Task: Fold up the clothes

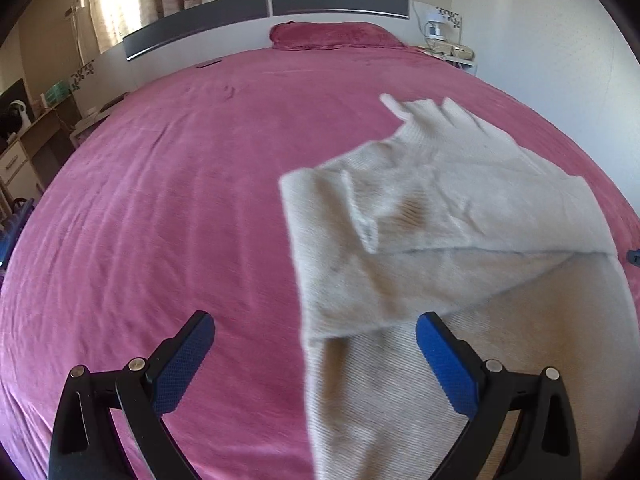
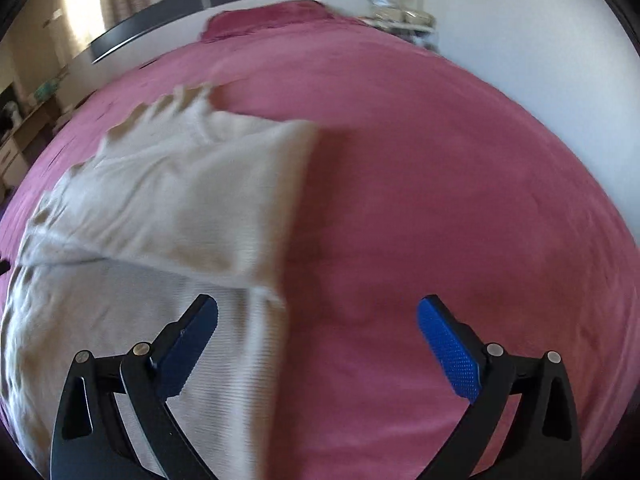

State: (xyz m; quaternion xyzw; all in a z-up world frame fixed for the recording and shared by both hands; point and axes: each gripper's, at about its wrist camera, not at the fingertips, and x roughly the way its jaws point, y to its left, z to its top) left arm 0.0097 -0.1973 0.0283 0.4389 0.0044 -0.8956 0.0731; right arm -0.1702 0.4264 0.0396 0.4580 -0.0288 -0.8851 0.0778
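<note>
A cream knitted sweater [image 1: 460,216] lies flat on the pink bed cover [image 1: 180,200], its upper part folded over the lower part. It fills the right half of the left wrist view and the left half of the right wrist view [image 2: 172,200]. My left gripper [image 1: 316,344] is open above the sweater's left edge, holding nothing. My right gripper [image 2: 318,328] is open above the sweater's right edge, also holding nothing. A cuff or ribbed end of the sweater [image 1: 424,112] points toward the headboard.
A pink pillow [image 1: 336,34] lies at the head of the bed against a grey and white headboard [image 1: 224,12]. A desk with drawers [image 1: 24,148] stands at the left. A bedside shelf with small items [image 1: 448,48] is at the far right. Curtains hang behind.
</note>
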